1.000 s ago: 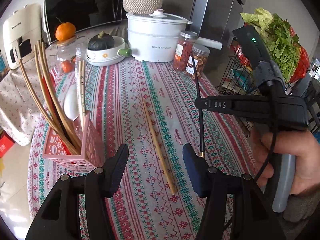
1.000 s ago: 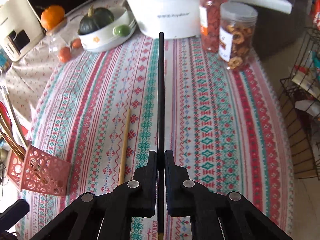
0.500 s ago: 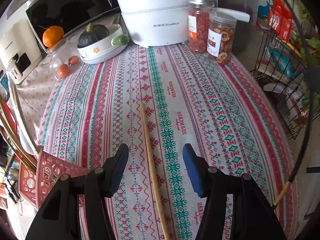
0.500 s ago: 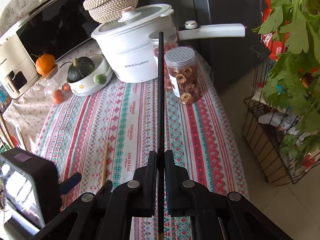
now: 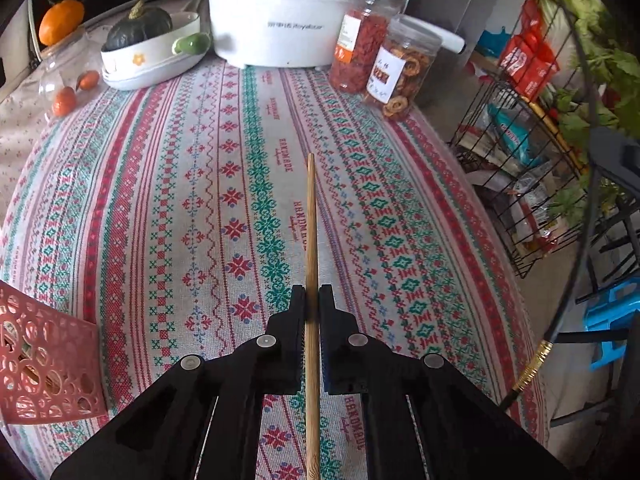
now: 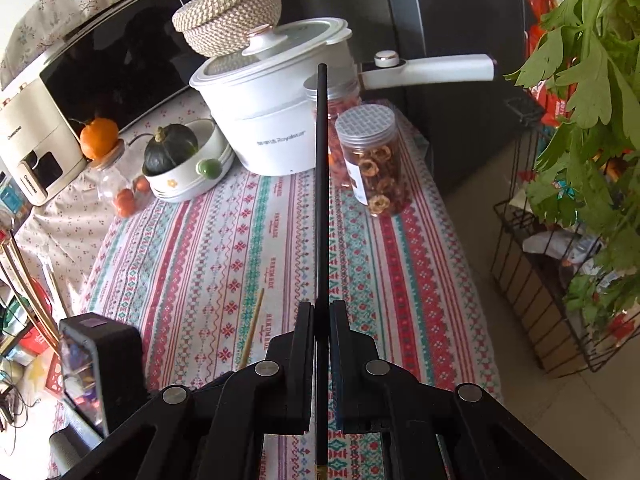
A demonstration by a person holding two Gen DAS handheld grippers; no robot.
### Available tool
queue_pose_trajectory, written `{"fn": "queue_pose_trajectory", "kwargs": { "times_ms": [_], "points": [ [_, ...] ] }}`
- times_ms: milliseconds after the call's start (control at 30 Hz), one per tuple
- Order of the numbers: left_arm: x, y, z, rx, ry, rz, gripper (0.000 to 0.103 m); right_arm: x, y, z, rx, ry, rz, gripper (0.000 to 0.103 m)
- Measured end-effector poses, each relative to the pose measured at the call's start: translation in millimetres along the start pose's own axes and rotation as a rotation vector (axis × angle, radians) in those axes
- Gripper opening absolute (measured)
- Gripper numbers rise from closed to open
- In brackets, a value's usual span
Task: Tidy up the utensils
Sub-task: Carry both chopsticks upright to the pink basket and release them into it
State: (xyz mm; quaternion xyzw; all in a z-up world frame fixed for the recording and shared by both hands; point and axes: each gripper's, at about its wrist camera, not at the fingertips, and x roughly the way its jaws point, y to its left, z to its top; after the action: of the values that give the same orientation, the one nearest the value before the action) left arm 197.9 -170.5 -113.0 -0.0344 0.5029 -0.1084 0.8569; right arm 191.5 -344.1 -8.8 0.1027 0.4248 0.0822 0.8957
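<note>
The left gripper [image 5: 313,300], jaws just closed on the wooden chopstick [image 5: 311,220] lying toward twelve o'clock on the tablecloth [image 5: 180,200], may let it pivot when lifted, while the right gripper [image 6: 321,320] stays clamped on a black chopstick [image 6: 322,160].

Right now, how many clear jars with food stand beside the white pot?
2. The jar of red bits stands next to the pot; the jar of dried rings stands just right of it. Others may be hidden.
</note>
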Motion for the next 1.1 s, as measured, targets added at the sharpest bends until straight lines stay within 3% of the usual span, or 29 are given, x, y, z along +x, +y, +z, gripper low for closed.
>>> {"fn": "queue_pose_trajectory", "kwargs": {
  "times_ms": [233,400,600,767,1100],
  "points": [
    [-91.1,-1.2,-11.4,0.034,-0.223,-0.135,0.006,-2.6,10.2,0.6,-0.019,-0.024,0.015,0.006],
    [-157.3,23.7,-19.4,0.056,-0.388,-0.220,0.006,-7.0,20.4,3.0,-0.027,-0.057,0.065,0.006],
    [-215.4,80.2,-23.4,0.026,-0.572,-0.196,0.006,-15.4,50.5,2.0,-0.086,-0.112,0.128,0.006],
    [-226.3,139.1,-13.4,-0.110,-0.674,-0.186,0.006,-24.5,89.6,-4.3,-0.169,-0.187,0.202,0.006],
    [-209.3,174.9,-13.1,-0.176,-0.815,-0.089,0.006,-34.7,144.6,-16.3,-0.251,-0.327,0.334,0.006]
  ]
}}
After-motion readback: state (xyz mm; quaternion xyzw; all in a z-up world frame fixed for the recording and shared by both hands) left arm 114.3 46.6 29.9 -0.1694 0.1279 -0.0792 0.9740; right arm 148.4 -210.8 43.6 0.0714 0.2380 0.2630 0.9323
